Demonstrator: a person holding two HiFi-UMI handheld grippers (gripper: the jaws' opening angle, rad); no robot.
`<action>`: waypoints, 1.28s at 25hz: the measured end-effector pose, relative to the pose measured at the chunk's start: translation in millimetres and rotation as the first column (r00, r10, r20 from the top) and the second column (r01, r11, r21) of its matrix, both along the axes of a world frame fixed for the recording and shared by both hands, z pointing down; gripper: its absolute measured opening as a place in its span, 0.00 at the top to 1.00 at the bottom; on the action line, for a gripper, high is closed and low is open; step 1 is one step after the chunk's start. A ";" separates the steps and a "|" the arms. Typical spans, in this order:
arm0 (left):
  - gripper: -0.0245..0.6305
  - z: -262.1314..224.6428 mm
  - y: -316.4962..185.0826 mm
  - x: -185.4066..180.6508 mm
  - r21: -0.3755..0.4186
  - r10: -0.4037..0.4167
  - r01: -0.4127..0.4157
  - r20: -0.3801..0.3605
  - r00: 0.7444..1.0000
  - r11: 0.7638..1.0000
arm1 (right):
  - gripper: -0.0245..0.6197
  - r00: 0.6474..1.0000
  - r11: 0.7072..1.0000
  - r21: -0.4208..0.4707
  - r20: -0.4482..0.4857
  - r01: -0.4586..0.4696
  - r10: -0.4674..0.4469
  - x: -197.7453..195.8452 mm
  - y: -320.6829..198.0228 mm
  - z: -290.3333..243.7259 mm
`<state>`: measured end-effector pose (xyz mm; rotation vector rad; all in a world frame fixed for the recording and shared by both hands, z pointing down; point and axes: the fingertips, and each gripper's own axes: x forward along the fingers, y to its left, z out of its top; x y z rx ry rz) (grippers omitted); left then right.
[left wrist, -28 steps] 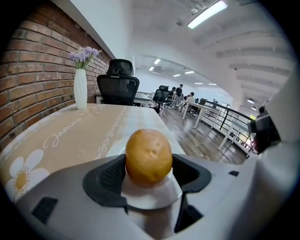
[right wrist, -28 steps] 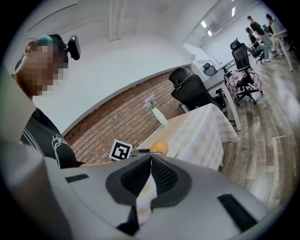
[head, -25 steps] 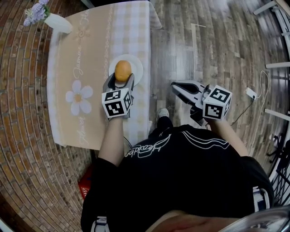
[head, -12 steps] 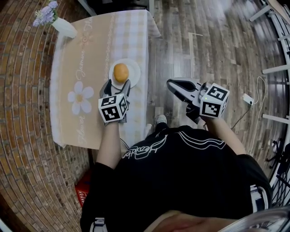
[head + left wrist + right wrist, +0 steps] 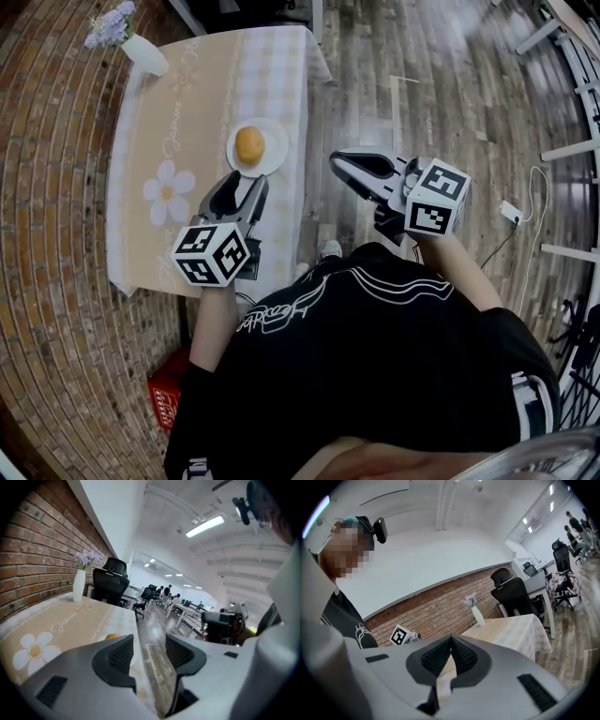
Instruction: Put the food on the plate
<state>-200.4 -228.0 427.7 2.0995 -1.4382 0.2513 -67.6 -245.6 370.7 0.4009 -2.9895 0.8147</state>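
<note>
An orange, rounded piece of food (image 5: pixel 249 144) lies on the white plate (image 5: pixel 271 157) near the table's right edge in the head view; a sliver of it (image 5: pixel 112 636) shows over my left jaw in the left gripper view. My left gripper (image 5: pixel 233 195) hangs a little nearer than the plate, apart from it; its jaws are closing with nothing between them. My right gripper (image 5: pixel 349 169) is held over the wooden floor to the right of the table, its jaws together and empty.
The table carries a beige cloth (image 5: pixel 169 131) with a daisy print and a checked border. A white vase of purple flowers (image 5: pixel 141 52) stands at its far left corner. Brick flooring lies to the left, wooden floor (image 5: pixel 441 84) to the right. Office chairs (image 5: pixel 110 581) stand beyond the table.
My left gripper has let go of the food, which stays on the plate, and has drawn back toward the person. The right gripper shifted slightly left.
</note>
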 end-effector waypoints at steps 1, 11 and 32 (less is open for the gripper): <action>0.66 -11.3 4.7 9.6 0.014 0.031 -0.031 -0.034 0.999 0.999 | 0.97 1.000 1.000 0.007 0.007 0.011 -0.011 -3.1 2.6 -4.4; 0.93 -66.0 23.8 42.8 0.143 0.151 -0.127 -0.172 0.974 0.982 | 0.97 0.996 0.995 0.043 -0.006 0.090 -0.090 -29.9 14.1 -11.8; 0.95 -53.1 5.1 30.9 0.143 0.118 -0.095 -0.166 0.979 0.985 | 0.97 0.994 0.995 0.013 -0.051 0.098 -0.098 -40.6 5.0 7.1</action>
